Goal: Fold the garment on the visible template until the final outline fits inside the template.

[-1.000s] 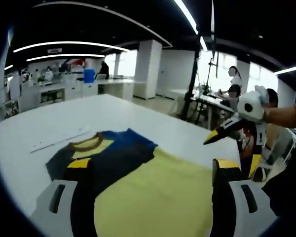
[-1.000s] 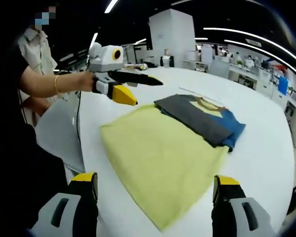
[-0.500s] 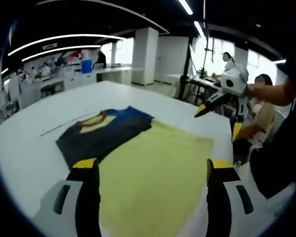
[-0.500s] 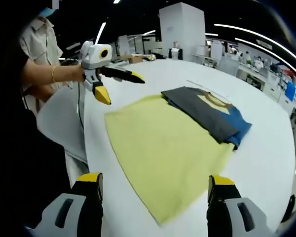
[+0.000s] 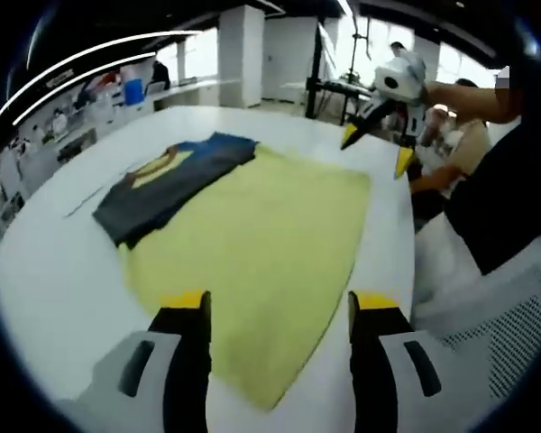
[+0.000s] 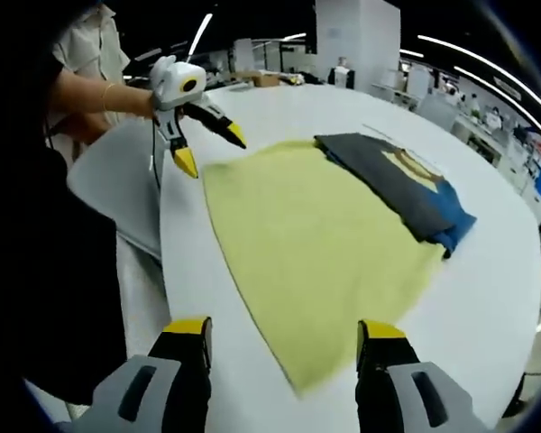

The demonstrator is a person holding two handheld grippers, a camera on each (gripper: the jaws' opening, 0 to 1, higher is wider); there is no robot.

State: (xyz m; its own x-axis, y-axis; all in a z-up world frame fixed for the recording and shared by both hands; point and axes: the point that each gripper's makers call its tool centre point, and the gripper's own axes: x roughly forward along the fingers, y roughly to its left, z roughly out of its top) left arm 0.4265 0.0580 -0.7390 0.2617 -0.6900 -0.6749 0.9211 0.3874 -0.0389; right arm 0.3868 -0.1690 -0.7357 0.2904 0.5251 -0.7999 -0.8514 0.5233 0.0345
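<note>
Yellow cloth makes up the wide lower part of the garment [image 5: 252,244], which lies flat on the white desk [image 5: 54,271]. Its long axis runs from a pale yellow hem corner near the left hand-held gripper [image 5: 278,311] away to the collar end, where dark grey and blue folded sleeves lie over the yellow chest. In the right gripper view the garment [image 6: 325,244] runs from the hem near the right hand-held gripper [image 6: 282,338] toward the blue edge at the far right. Both hand-held grippers hang above the desk with jaws apart, holding nothing. A thin pale strip [image 5: 95,197] lies on the desk just beside the collar. A grey chair [image 6: 117,189] stands at the desk edge. Office benches and people sit well behind.
</note>
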